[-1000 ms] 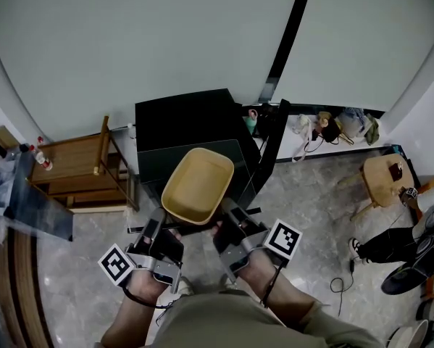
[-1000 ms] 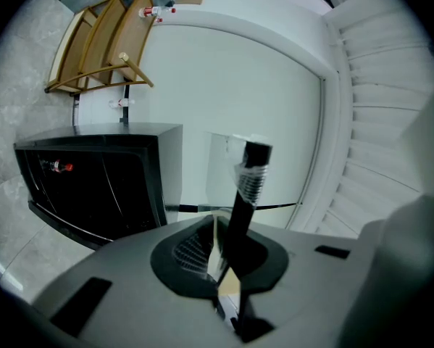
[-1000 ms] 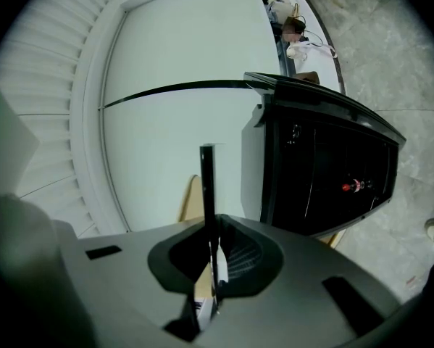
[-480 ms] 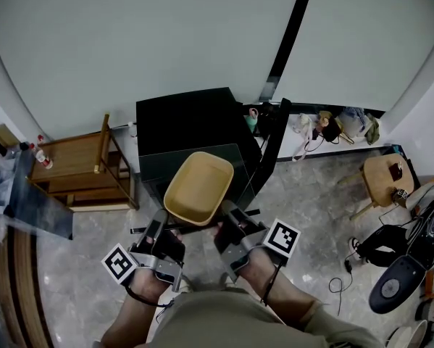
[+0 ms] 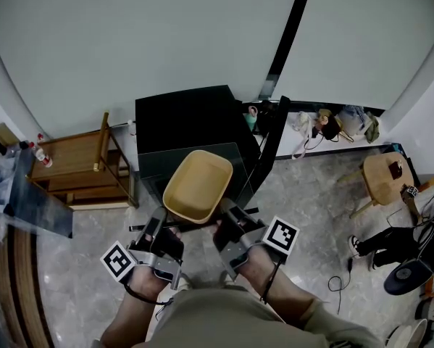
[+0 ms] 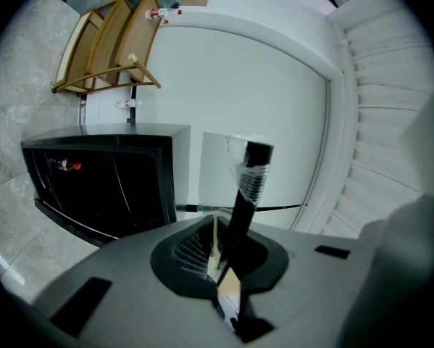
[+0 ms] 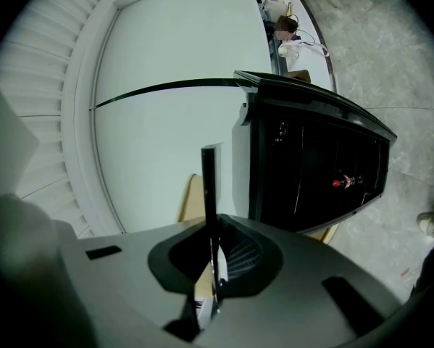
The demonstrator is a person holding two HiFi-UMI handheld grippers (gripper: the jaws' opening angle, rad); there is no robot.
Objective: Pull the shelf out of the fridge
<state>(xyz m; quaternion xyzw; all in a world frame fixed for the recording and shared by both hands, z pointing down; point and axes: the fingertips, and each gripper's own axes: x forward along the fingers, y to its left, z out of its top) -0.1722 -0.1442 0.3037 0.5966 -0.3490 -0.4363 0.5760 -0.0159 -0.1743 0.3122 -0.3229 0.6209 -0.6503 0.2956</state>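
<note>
In the head view a black mini fridge (image 5: 184, 118) stands against the wall with its door (image 5: 269, 147) swung open. A glass shelf (image 5: 235, 162) with a black front bar (image 5: 195, 223) is out in front of it, level, carrying a tan tub (image 5: 198, 185). My left gripper (image 5: 156, 228) is shut on the bar's left part and my right gripper (image 5: 222, 224) on its right part. In the left gripper view the bar (image 6: 247, 183) runs up between the closed jaws of the gripper (image 6: 220, 267), with the glass pane (image 6: 220, 169) behind. In the right gripper view the bar (image 7: 209, 187) is clamped the same way in the gripper (image 7: 213, 267).
A wooden rack (image 5: 79, 167) stands left of the fridge, and a round wooden stool (image 5: 383, 176) at the right. A person's legs (image 5: 390, 241) and a cable (image 5: 343, 278) lie on the marble floor at the right. Bags and clutter (image 5: 340, 125) line the wall.
The shelf, the tub and both grippers have barely shifted. At the right edge the person's legs and a round dark object have moved about.
</note>
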